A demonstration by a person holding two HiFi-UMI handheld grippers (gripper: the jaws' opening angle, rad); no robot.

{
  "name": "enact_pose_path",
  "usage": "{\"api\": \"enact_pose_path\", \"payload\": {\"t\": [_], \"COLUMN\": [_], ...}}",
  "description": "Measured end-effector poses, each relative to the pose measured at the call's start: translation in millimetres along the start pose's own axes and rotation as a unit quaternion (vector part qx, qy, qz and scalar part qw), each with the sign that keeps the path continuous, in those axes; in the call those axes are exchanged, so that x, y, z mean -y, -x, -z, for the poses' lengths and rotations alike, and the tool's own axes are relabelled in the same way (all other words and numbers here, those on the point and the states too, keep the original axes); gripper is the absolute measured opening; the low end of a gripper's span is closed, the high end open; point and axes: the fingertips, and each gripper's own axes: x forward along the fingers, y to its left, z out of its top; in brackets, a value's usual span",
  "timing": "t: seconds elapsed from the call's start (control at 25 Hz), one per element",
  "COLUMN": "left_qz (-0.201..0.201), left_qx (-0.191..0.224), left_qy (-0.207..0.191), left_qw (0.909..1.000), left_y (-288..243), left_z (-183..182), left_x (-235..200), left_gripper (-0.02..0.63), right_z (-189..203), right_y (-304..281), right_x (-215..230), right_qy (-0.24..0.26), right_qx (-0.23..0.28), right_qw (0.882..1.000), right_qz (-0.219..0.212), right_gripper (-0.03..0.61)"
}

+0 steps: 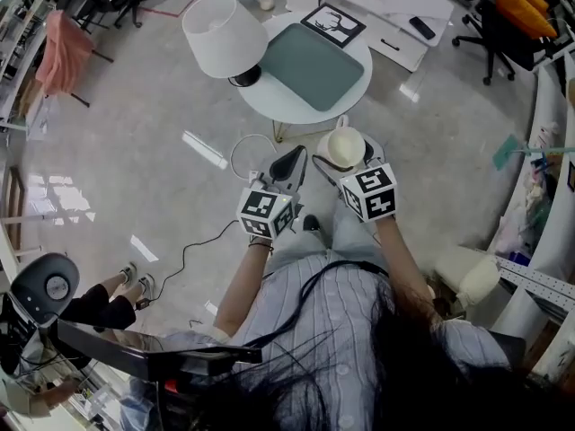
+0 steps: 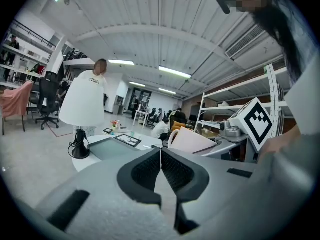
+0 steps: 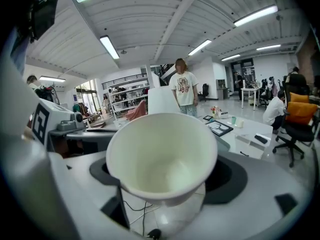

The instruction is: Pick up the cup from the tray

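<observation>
above the floor (image 1: 135, 151), right hand-held gripper (image 1: 348, 156) clasps cup (image 3: 161, 156).

Grey floor (image 1: 135, 133) (round white table (image 1: 355, 92))

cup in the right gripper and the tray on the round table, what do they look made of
Cup: likely paper, matte cream-white, with thin walls and a rolled rim; thin plastic is possible. Tray: smooth, matte grey-green with rounded corners, probably plastic or a leather-like covering; the head view cannot settle which.
</observation>
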Motion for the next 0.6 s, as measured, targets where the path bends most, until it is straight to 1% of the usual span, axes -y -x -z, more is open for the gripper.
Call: {"api": "enact_pose_path", "payload": {"t": [0.28,0.6], "left_qz": [-0.003,-0.012], "left_qx": [0.004,0.010], "left_qy": [0.011,0.002], "left_qw": [0.9999,0.9999], "left_y": [25,42], "left_z": [14,9], "left_x": [11,43], "left_gripper": [0.014,0.014], "right_z": [22,41], "right_y": [31,75], "right_x": [-15,-23], "right_qy": [-0.011,-0.008], "right_qx": [-0.001,-0.007], "right_qw": [1.000,1.000], "right_qz": [0.016,0.006], "right_gripper": [0.423,0.423]}}
